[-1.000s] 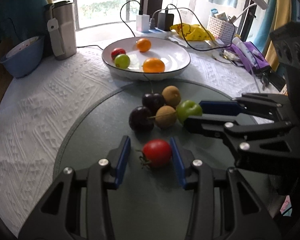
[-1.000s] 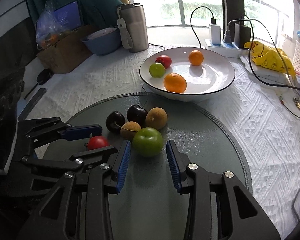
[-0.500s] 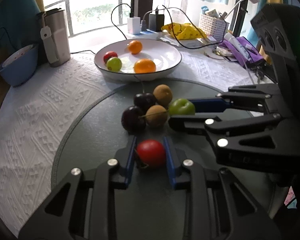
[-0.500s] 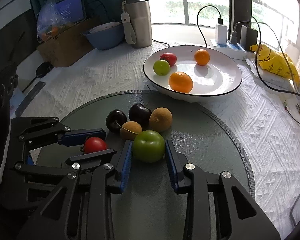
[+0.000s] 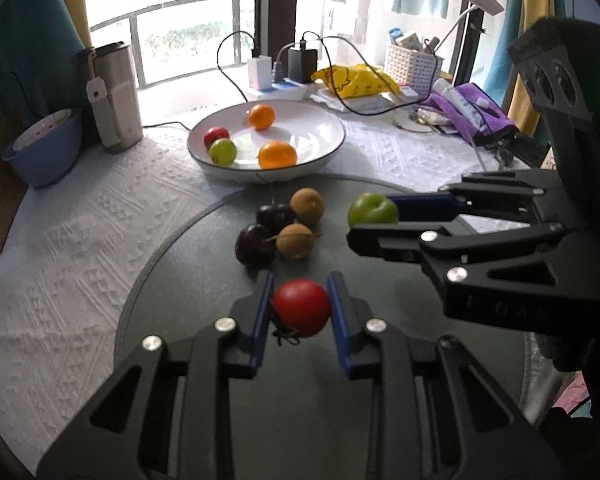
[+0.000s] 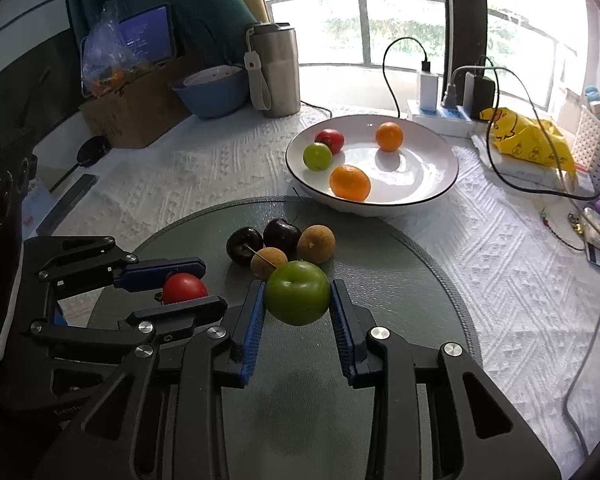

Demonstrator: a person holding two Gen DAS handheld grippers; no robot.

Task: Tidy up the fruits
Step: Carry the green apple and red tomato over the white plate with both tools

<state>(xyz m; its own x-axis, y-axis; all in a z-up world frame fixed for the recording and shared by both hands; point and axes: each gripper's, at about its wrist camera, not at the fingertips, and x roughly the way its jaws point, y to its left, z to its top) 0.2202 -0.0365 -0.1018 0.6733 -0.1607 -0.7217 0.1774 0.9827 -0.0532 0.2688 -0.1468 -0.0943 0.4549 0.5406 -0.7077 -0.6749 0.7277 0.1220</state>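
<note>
Steel tumbler [image 6: 275,68] beside blue bowl [image 6: 212,92] (upright)

A red tomato [image 5: 301,307] and a green plum [image 6: 297,298] are held up off the round mat [image 6: 400,264]. Two dark cherries [image 6: 260,240] and two brown fruits [image 6: 316,244] sit near the mat's far edge. The white bowl [image 6: 432,168] holds two oranges [image 6: 350,183], one red fruit and one green fruit.

Bright railed window [image 6: 400,28] behind table [image 6: 180,176]

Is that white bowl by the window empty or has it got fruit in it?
Not empty. The white bowl holds four fruits: two oranges, a small green fruit and a red one.
</note>
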